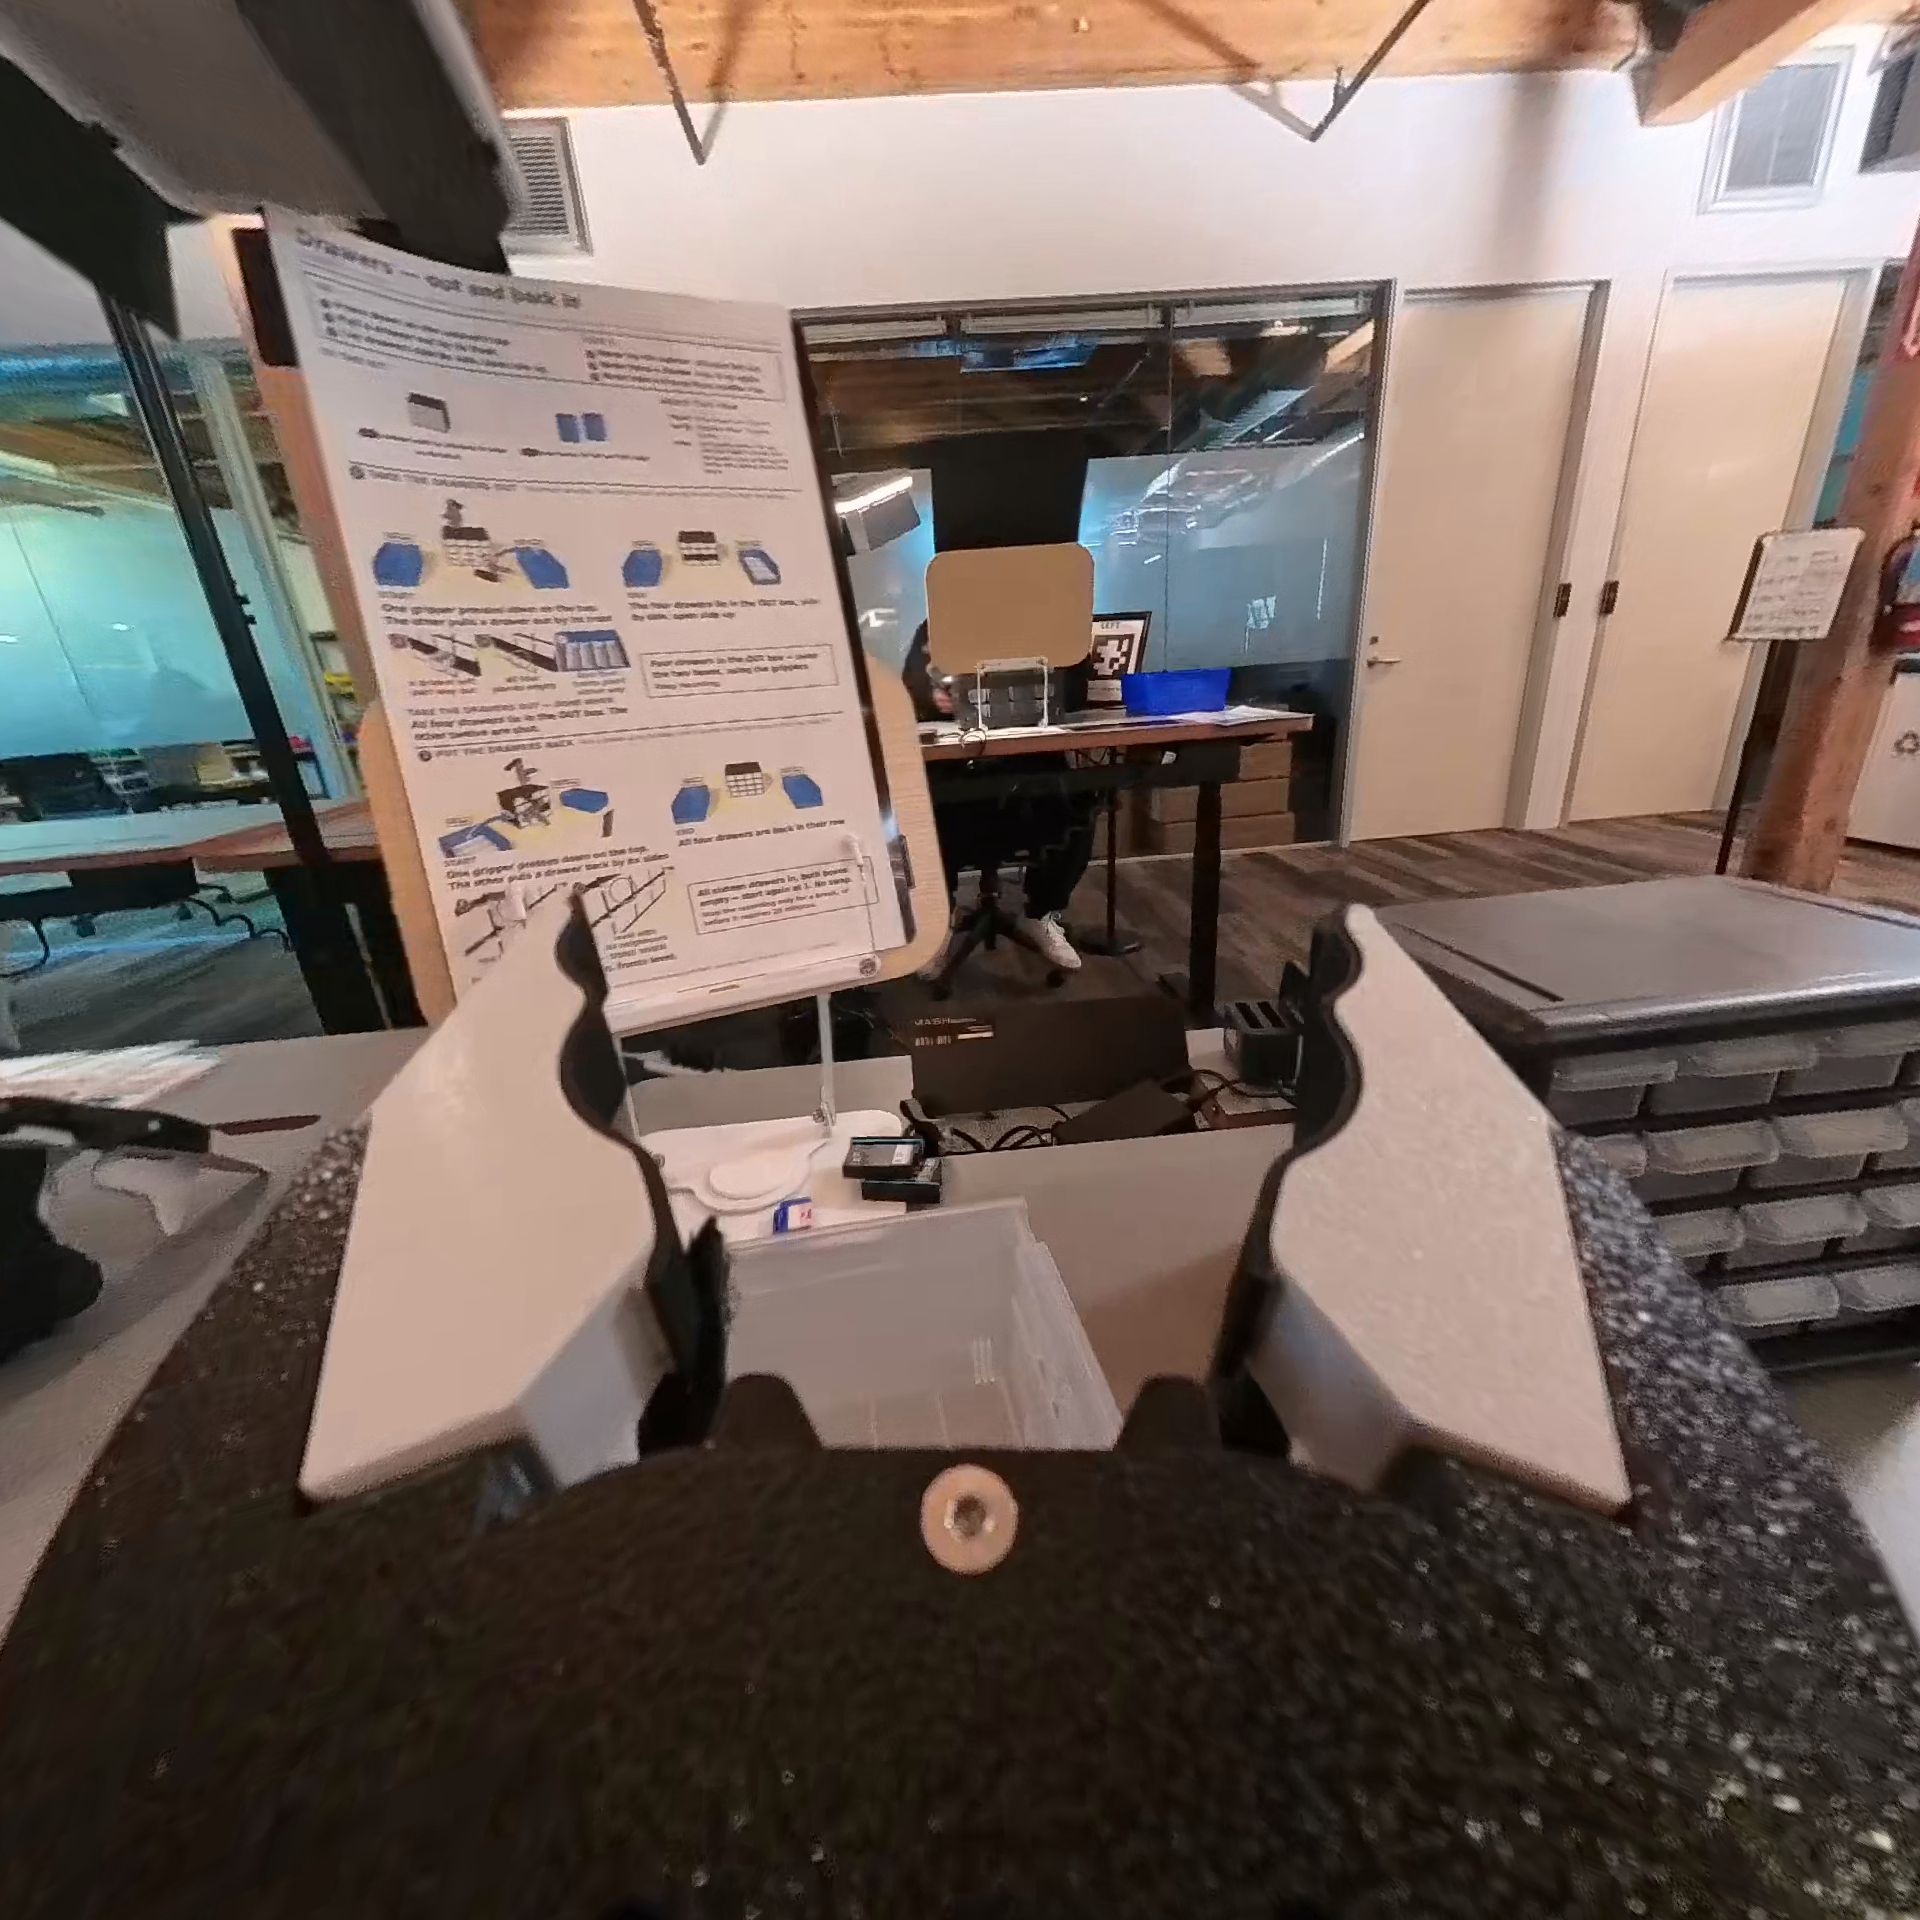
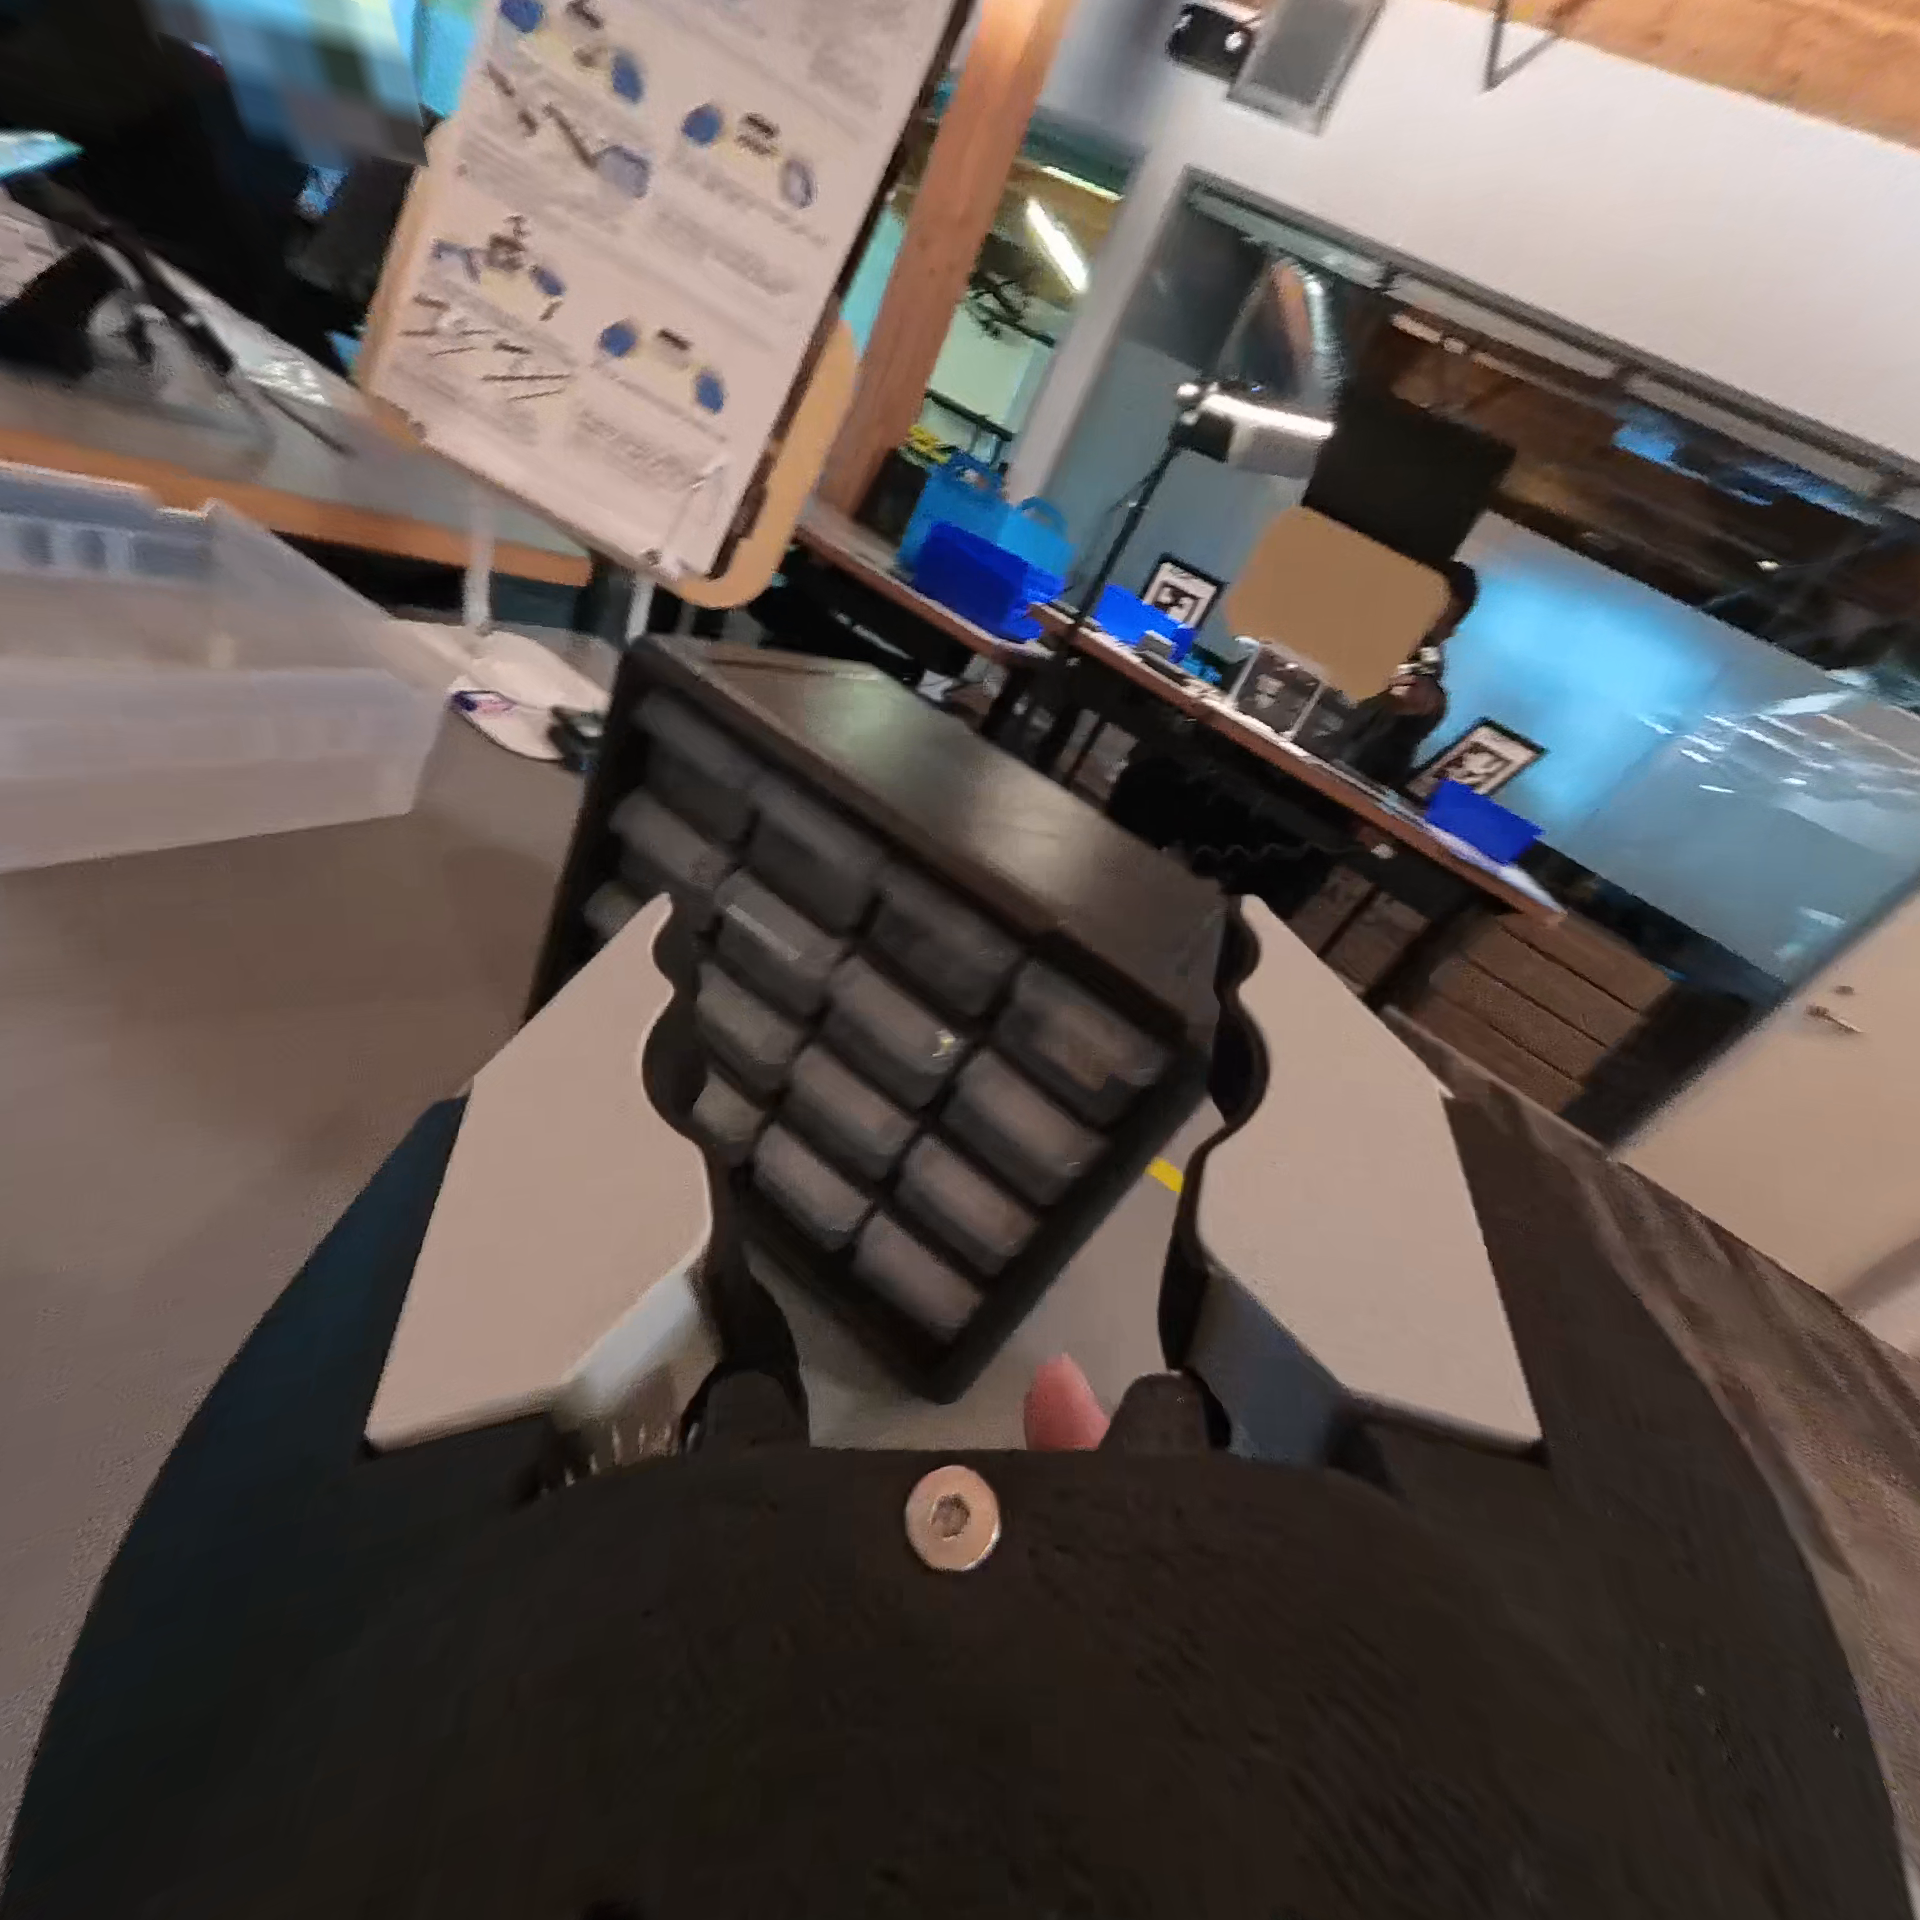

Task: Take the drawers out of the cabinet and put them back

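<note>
The black cabinet with several rows of grey drawers stands on the grey table. In the right wrist view it fills the space ahead of my right gripper, which is open and empty, with a person's fingertip at its base. All drawers that show sit in their slots. In the left wrist view the cabinet is at the right edge. My left gripper is open wide. A clear plastic container lies low between its fingers, near the left one, and they are not closed on it.
An instruction sheet on a stand rises at the table's far side and also shows in the right wrist view. A large clear bin sits left of the cabinet. Small black items lie by the stand's foot. Desks with blue bins stand behind.
</note>
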